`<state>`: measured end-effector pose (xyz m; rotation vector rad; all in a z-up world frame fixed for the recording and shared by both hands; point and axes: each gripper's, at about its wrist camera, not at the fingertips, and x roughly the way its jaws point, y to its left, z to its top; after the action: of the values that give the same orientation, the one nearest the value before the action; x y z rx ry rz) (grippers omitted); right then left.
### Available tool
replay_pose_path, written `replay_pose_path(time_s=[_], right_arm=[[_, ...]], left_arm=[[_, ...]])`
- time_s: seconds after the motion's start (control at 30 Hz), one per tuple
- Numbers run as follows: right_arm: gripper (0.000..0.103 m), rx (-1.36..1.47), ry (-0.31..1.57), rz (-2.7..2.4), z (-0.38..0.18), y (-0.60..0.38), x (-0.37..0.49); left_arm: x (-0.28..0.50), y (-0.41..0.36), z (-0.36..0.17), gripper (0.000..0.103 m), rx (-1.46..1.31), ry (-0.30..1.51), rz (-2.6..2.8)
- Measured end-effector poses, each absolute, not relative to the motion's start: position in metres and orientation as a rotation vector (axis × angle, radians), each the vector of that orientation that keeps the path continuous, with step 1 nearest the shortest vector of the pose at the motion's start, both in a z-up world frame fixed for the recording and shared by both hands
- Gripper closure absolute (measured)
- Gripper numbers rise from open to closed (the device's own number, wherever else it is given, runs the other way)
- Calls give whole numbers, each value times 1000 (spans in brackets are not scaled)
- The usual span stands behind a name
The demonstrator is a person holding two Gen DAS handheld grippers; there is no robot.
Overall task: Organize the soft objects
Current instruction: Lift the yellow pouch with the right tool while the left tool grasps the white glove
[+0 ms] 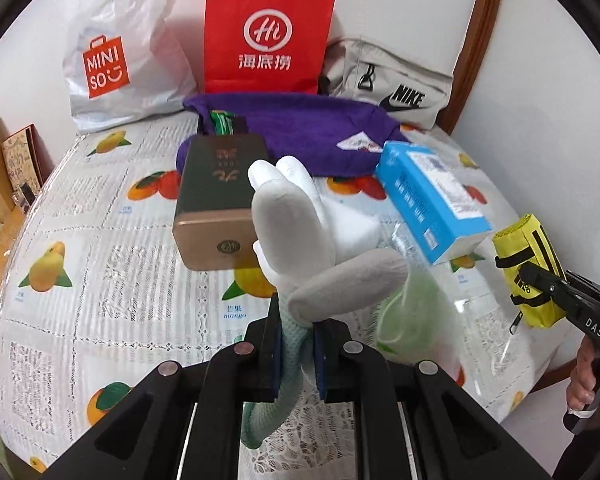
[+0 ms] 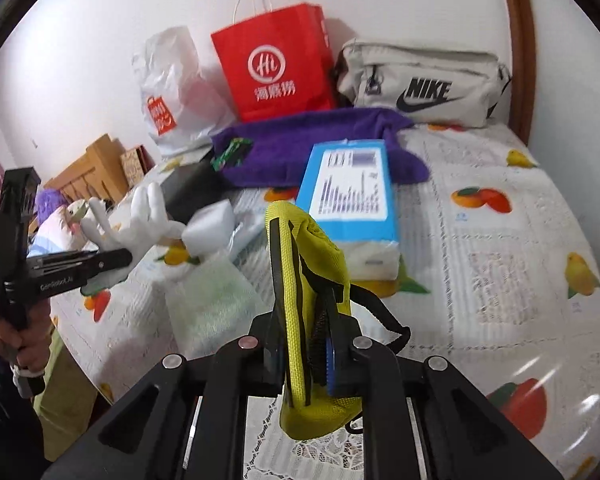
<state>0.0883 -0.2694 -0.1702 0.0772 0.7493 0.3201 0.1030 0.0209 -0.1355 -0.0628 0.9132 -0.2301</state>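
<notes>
My left gripper (image 1: pixel 296 344) is shut on a white and grey glove (image 1: pixel 296 224) with a pale green cuff and holds it above the table; the glove also shows in the right wrist view (image 2: pixel 140 220). My right gripper (image 2: pixel 304 344) is shut on a yellow pouch (image 2: pixel 304 264) with black straps, held upright above the table; the pouch shows at the right in the left wrist view (image 1: pixel 528 268). A purple cloth (image 1: pixel 312 132) lies at the back of the table, also in the right wrist view (image 2: pixel 320 144).
A dark green and gold box (image 1: pixel 216 200), a blue tissue pack (image 2: pixel 352 188), a clear bag with green contents (image 2: pixel 212 292), a white Miniso bag (image 1: pixel 116 48), a red paper bag (image 1: pixel 268 36) and a beige Nike bag (image 2: pixel 420 84) stand on the fruit-print tablecloth (image 1: pixel 80 260).
</notes>
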Motion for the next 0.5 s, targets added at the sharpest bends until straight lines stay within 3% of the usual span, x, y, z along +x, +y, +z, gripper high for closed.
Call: replay_pose_path(time_s=[0.5], right_arm=[[89,59,606,258,-92,-283,95]], left_arm=[[120,28,-89,91,-122,870,-206]])
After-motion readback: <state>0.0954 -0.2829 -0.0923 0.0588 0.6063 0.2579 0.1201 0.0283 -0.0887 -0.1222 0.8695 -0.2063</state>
